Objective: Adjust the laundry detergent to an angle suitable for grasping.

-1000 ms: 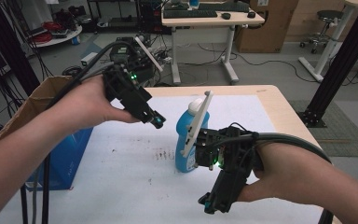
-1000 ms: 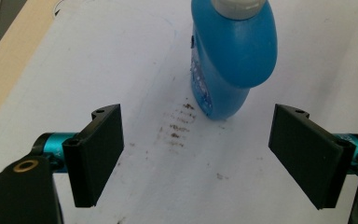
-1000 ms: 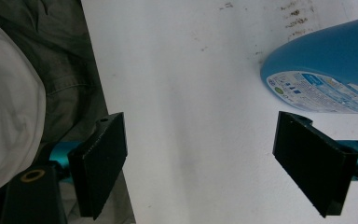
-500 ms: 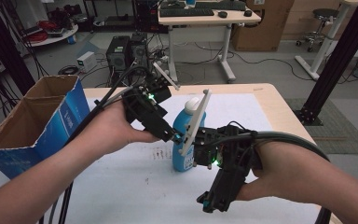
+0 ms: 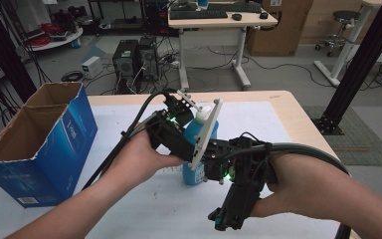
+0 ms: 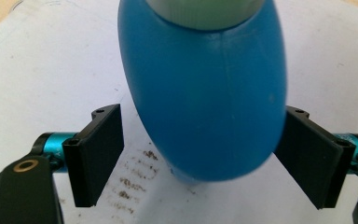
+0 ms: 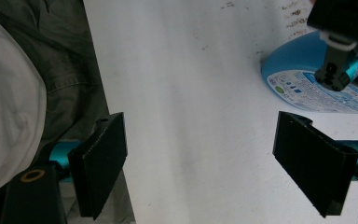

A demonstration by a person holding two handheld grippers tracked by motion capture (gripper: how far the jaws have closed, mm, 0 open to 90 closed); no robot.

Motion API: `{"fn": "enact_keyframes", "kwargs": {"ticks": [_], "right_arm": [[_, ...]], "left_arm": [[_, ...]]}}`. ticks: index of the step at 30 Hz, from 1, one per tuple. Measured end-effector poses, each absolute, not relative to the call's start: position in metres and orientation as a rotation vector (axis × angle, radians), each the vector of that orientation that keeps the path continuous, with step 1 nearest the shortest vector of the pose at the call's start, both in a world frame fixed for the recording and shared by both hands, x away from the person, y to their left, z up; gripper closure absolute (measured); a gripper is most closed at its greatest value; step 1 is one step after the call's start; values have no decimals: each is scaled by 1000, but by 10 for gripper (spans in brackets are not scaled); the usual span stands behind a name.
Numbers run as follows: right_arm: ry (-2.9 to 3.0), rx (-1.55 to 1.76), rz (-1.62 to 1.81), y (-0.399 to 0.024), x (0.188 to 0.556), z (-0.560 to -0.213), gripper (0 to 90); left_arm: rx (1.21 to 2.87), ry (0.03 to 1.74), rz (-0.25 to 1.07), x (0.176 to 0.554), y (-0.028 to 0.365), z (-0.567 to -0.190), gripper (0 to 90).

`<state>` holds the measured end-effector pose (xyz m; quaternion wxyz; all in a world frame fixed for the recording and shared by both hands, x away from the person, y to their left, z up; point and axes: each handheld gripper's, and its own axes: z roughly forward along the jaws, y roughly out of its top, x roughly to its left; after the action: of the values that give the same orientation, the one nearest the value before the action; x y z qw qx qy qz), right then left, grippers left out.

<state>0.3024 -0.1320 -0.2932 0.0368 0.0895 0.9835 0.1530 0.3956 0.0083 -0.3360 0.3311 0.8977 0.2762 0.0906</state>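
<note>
Upright on the white-covered counter [image 5: 129, 209] stands a blue plastic bottle with a pale cap [image 5: 195, 149], roughly at the middle of the sheet; what it holds cannot be told, since the plastic is opaque. At the counter's left edge sits an open cardboard box with blue printed sides [image 5: 64, 144], flaps up, and the part of its inside that shows is bare brown card. From above, the left claw [image 5: 191, 149] sits right at the bottle, partly hidden behind it, while the right claw [image 5: 224, 221] hangs nearer the person, pointing down at bare sheet just beside the bottle's foot. The left gripper view adds what the high view hides: the bottle's rounded blue body [image 6: 205, 93] sits between the two black jaws, which stand wide, one clearly apart from the plastic and the other just at its flank, with dark smudges [image 6: 137, 179] on the sheet below. The right gripper view shows its own jaws spread wide over empty sheet with nothing between them, the bottle's labelled base [image 7: 307, 77] off to one side, and a grey garment [image 7: 65, 65] past the counter's edge.
</note>
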Motion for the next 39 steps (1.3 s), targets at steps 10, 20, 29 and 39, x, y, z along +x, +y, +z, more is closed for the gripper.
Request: {"fn": "enact_keyframes", "kwargs": {"ticks": [10, 20, 29, 39], "right_arm": [[3021, 275, 476, -132, 304, -293, 169], [3021, 283, 460, -132, 305, -295, 169], [3020, 290, 459, -133, 305, -297, 169], [3027, 280, 458, -132, 304, -298, 169]], "left_arm": [[2335, 746, 243, 398, 1, -349, 182], [2329, 771, 244, 399, -1, -353, 208], [2331, 785, 250, 400, -1, -354, 242], [2317, 818, 266, 401, -2, -356, 295]]}}
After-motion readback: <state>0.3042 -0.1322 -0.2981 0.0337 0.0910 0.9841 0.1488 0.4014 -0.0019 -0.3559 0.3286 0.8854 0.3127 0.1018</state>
